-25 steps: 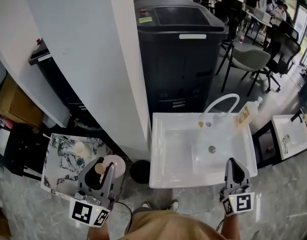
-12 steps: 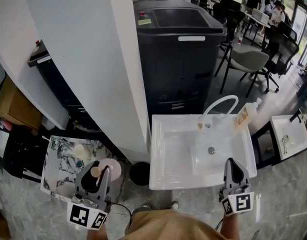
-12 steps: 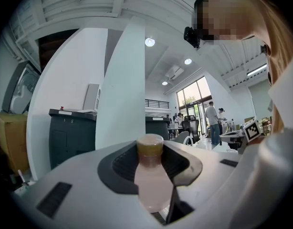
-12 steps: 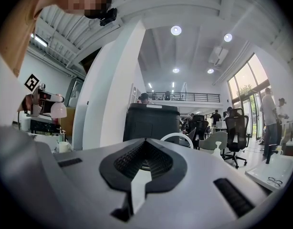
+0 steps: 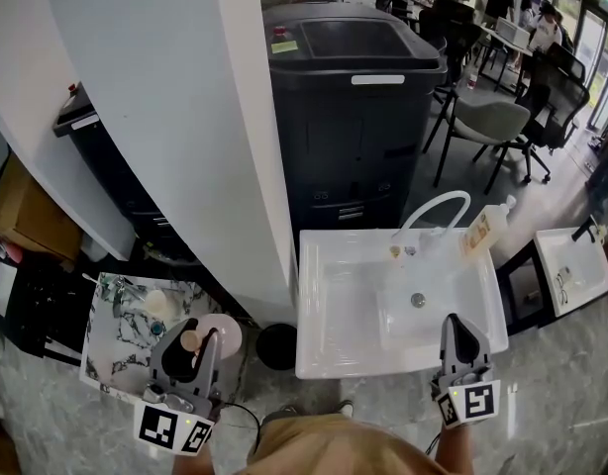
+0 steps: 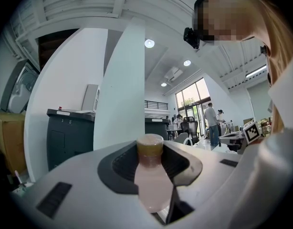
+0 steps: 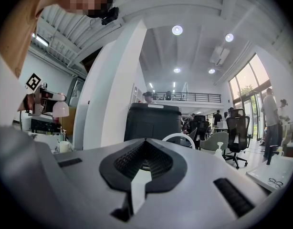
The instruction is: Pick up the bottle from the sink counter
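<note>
My left gripper point(image 5: 192, 342) is shut on a pink bottle point(image 5: 225, 332) with a tan cap, and holds it in the air in front of a marble-patterned sink counter point(image 5: 111, 336). In the left gripper view the bottle point(image 6: 150, 180) stands between the jaws of the left gripper point(image 6: 150, 159), cap upward. My right gripper point(image 5: 460, 336) hangs shut and empty over the front right rim of a white sink point(image 5: 334, 354). In its own view the right gripper point(image 7: 144, 163) has nothing between its pads. From there the pink bottle point(image 7: 60, 109) shows at the far left.
A pump dispenser bottle point(image 5: 485, 228) and a curved white faucet point(image 5: 438, 206) stand at the white sink's back edge. A white column point(image 5: 185, 117) and a large dark bin point(image 5: 354, 97) rise behind. Office chairs point(image 5: 487, 122) and people are at the back right.
The head view has shifted a little. Both grippers keep their places, and the pink bottle stays in the left one.
</note>
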{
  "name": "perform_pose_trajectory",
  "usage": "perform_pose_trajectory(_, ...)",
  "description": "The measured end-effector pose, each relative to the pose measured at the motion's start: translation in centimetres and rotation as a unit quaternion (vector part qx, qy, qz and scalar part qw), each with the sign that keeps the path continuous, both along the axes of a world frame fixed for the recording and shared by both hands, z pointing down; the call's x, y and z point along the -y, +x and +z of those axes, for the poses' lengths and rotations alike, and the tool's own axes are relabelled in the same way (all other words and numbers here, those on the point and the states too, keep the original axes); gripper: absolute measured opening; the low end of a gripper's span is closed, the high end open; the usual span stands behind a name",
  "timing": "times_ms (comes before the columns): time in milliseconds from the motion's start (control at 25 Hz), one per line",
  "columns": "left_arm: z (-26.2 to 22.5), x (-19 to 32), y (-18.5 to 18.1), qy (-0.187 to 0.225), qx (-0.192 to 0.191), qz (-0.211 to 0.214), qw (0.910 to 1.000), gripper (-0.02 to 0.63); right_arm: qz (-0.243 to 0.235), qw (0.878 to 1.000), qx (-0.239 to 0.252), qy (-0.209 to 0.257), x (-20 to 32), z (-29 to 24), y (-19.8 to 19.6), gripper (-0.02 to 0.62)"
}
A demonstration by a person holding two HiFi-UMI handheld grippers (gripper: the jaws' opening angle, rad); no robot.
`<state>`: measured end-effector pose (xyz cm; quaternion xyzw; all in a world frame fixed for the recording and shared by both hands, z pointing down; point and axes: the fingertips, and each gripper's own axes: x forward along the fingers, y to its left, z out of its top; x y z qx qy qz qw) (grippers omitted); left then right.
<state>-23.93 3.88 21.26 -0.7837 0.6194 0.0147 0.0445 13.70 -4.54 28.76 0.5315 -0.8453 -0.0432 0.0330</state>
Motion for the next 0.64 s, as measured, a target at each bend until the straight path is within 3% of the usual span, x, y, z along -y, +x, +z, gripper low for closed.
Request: perform_pose_trajectory(640,-0.20,0.27,-0.16,0.004,-0.001,0.005,1.0000,0.132,0.001,1.000,0.000,0.000,-0.04,-0.09,-0.46,0.000)
